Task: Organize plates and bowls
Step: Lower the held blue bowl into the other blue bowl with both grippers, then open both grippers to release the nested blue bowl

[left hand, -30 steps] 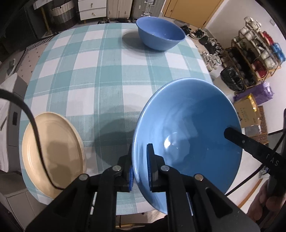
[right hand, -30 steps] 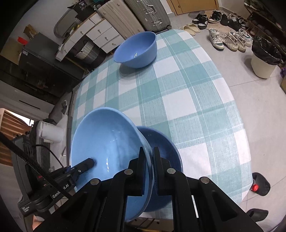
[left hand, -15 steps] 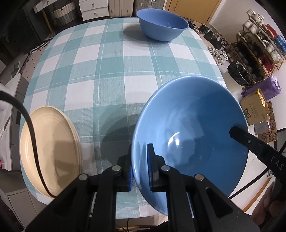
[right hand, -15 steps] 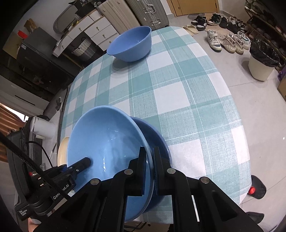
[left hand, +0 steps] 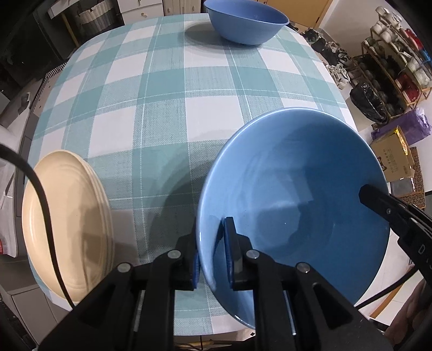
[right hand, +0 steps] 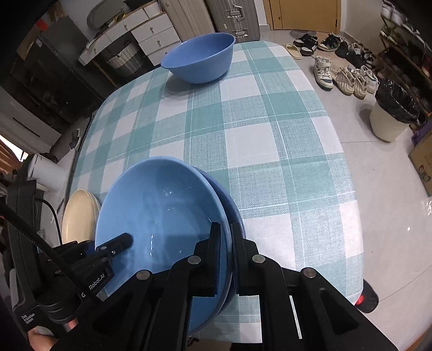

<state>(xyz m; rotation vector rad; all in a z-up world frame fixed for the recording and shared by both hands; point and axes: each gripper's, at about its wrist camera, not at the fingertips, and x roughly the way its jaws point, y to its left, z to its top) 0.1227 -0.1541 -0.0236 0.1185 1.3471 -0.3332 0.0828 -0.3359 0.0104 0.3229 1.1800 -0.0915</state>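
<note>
A large light-blue bowl (left hand: 297, 194) hangs low over the checked table (left hand: 162, 108), held at opposite rims. My left gripper (left hand: 212, 235) has the near rim between its pads, which still touch it while the jaws are opening. My right gripper (right hand: 225, 229) is shut on the other rim. In the right wrist view the bowl (right hand: 162, 210) sits nested over a darker blue bowl (right hand: 235, 213), whose edge peeks out on the right. A stack of cream plates (left hand: 64, 224) lies at the table's left edge. Another blue bowl (left hand: 245, 24) stands at the far end.
Beside the table on the floor are several shoes (right hand: 340, 75), a lined bin (right hand: 391, 113), a cardboard box (left hand: 394, 156) and a shelf rack (left hand: 391, 54). White drawers (right hand: 151, 35) stand behind the table. A cable (left hand: 46, 205) crosses over the cream plates.
Both grippers have sunk with the light-blue bowl, bringing it down over the darker bowl. The left fingers stand slightly wider apart than before.
</note>
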